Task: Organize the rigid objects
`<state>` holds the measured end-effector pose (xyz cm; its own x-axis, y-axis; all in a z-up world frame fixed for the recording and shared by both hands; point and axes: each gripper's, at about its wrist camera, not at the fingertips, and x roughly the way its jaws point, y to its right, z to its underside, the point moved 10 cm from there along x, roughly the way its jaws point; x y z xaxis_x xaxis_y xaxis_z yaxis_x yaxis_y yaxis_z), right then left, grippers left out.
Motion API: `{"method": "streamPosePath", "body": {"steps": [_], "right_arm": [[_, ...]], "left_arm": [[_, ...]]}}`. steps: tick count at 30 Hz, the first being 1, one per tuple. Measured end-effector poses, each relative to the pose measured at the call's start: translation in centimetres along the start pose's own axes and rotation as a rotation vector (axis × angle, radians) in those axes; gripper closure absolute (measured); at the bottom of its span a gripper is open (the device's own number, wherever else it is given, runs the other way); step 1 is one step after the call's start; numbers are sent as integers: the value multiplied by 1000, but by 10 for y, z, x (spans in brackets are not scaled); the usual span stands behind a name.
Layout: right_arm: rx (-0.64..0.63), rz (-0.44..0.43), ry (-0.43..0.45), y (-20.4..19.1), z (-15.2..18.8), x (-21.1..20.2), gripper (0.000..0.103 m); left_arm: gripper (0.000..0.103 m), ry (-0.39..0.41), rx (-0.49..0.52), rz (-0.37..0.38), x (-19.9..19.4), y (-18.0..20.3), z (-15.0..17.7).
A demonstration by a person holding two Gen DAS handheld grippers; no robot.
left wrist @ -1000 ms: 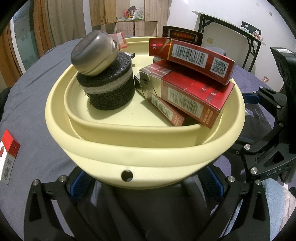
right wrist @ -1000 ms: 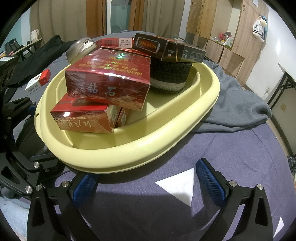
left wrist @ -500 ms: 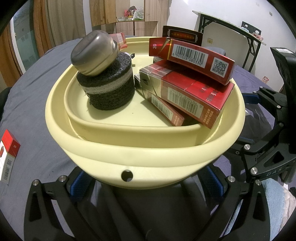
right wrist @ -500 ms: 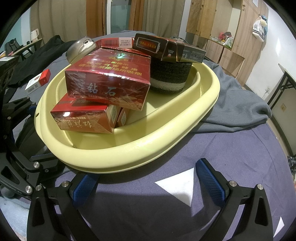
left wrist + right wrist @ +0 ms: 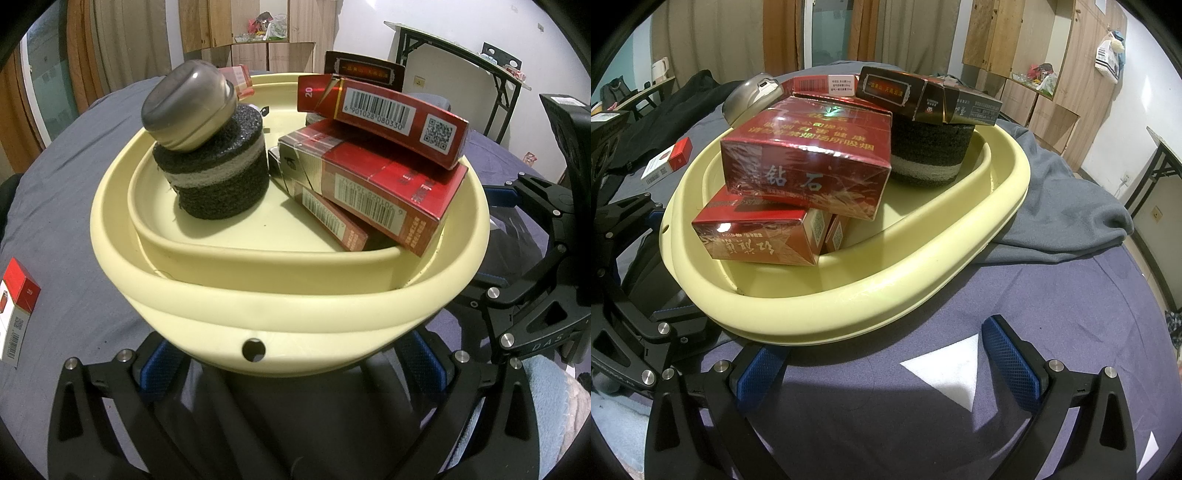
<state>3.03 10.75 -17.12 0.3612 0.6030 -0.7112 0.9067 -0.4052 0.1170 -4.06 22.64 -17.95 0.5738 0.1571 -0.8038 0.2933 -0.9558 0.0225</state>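
Note:
A pale yellow basin (image 5: pixel 295 314) sits on the purple-covered table, also in the right wrist view (image 5: pixel 886 295). It holds a black foam cylinder (image 5: pixel 221 181) with a silver metal tin (image 5: pixel 188 107) on top, and several stacked red cigarette boxes (image 5: pixel 388 192) (image 5: pixel 809 166). A dark box (image 5: pixel 923 98) lies on the black cylinder (image 5: pixel 931 155). My left gripper (image 5: pixel 291 365) is open, its fingers either side of the basin's near wall. My right gripper (image 5: pixel 886 365) is open and empty, just in front of the basin's rim.
A loose red and white cigarette box (image 5: pixel 16 306) lies on the table at the left, also in the right wrist view (image 5: pixel 666 158). A grey cloth (image 5: pixel 1067 206) lies bunched beside the basin. A folding table (image 5: pixel 461 59) stands behind.

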Motion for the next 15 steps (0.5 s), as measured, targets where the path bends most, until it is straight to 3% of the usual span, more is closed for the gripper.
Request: {"method": "streamPosePath", "body": {"steps": [15], "right_arm": [[0,0,0,0,0,0,0]], "left_arm": [[0,0,0,0,-1,-1,1]]}}
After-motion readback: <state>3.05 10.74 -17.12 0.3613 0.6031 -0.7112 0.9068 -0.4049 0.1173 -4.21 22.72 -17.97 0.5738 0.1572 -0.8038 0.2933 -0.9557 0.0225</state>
